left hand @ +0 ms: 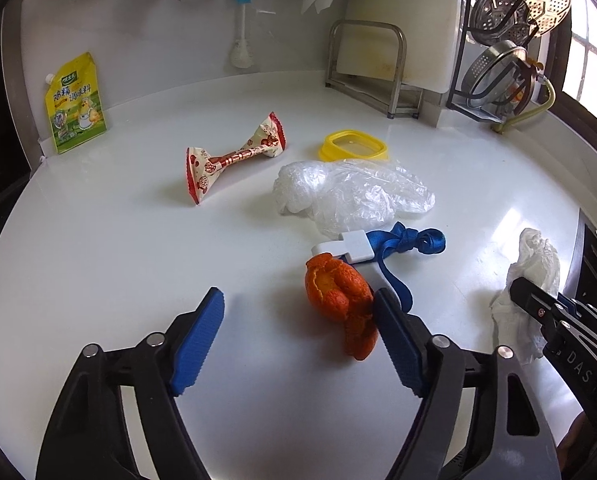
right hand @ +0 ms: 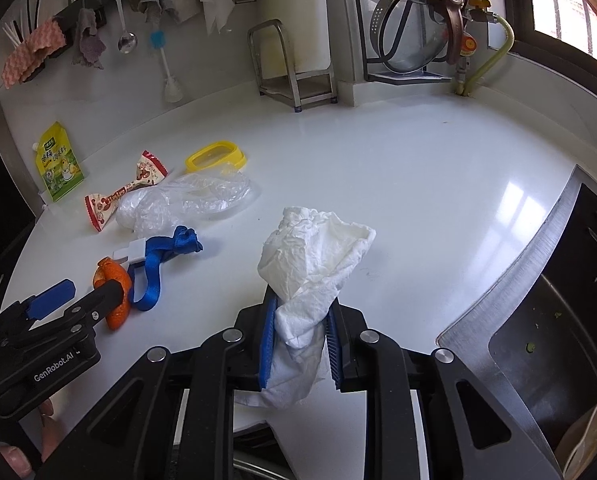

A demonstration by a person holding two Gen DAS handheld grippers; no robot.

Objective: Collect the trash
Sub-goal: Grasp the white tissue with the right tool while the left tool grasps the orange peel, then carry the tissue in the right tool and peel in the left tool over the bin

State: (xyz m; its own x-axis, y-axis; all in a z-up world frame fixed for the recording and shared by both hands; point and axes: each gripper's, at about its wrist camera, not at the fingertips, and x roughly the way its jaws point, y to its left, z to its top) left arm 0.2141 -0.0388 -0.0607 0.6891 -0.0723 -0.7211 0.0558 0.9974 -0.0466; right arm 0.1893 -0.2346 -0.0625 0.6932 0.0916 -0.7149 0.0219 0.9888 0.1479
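Observation:
An orange peel (left hand: 338,300) lies on the white counter (left hand: 118,240) between the fingers of my left gripper (left hand: 298,296). It rests against the right pad while the left pad stands well clear, so the gripper is open. My right gripper (right hand: 302,300) is shut on a crumpled white paper towel (right hand: 314,252), held up off the counter. In the left wrist view that gripper (left hand: 538,308) and the paper towel (left hand: 534,264) show at the right edge. More trash lies further back: a red-and-white candy wrapper (left hand: 234,156) and a clear plastic bag (left hand: 350,192).
A blue lanyard with a white clip (left hand: 402,240) lies just behind the peel. A yellow lid (left hand: 352,146) sits behind the bag and a yellow-green pouch (left hand: 76,104) leans on the wall. A metal rack (left hand: 370,64) stands at the back. A steel sink (right hand: 538,320) opens to the right.

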